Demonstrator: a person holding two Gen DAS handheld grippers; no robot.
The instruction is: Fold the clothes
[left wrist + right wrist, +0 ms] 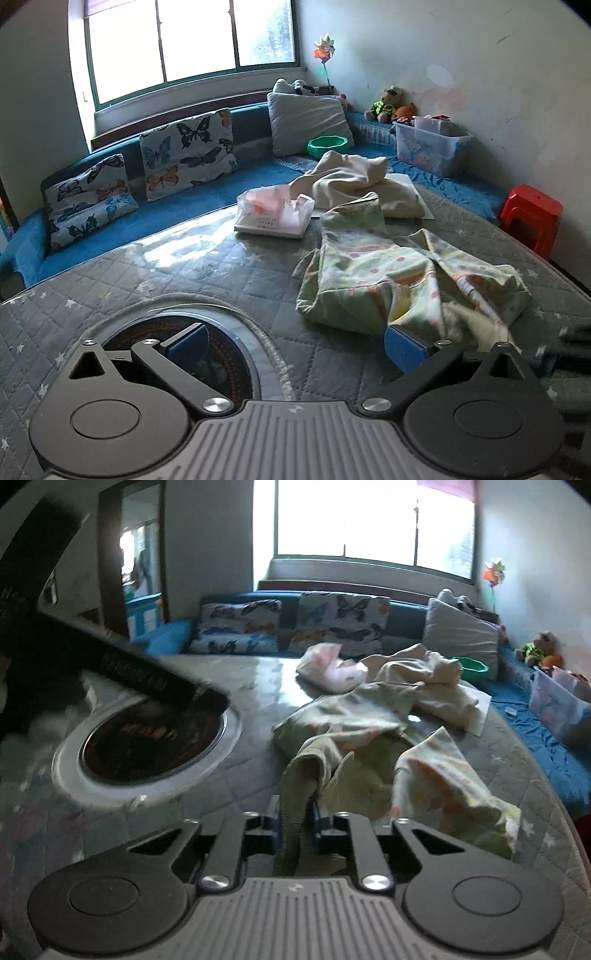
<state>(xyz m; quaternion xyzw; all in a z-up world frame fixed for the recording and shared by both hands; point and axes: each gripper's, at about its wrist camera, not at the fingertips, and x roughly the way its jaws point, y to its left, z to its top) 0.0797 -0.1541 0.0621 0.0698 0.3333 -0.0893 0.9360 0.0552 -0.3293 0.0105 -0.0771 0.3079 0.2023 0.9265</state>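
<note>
A crumpled green patterned garment (399,277) lies on the grey quilted table (207,266). A cream garment (362,181) lies behind it. My left gripper (295,343) is open, low over the table, its right pad (404,349) at the garment's near edge. My right gripper (295,823) is shut on a fold of the green patterned garment (303,775), which trails away across the table (229,786). The cream garment (428,679) lies beyond it.
A round recessed burner (218,354) sits in the table, also in the right wrist view (151,742). A white tissue box (275,216) stands mid-table. A blue sofa (177,206) with butterfly cushions, a clear storage bin (428,146) and a red stool (532,218) surround the table.
</note>
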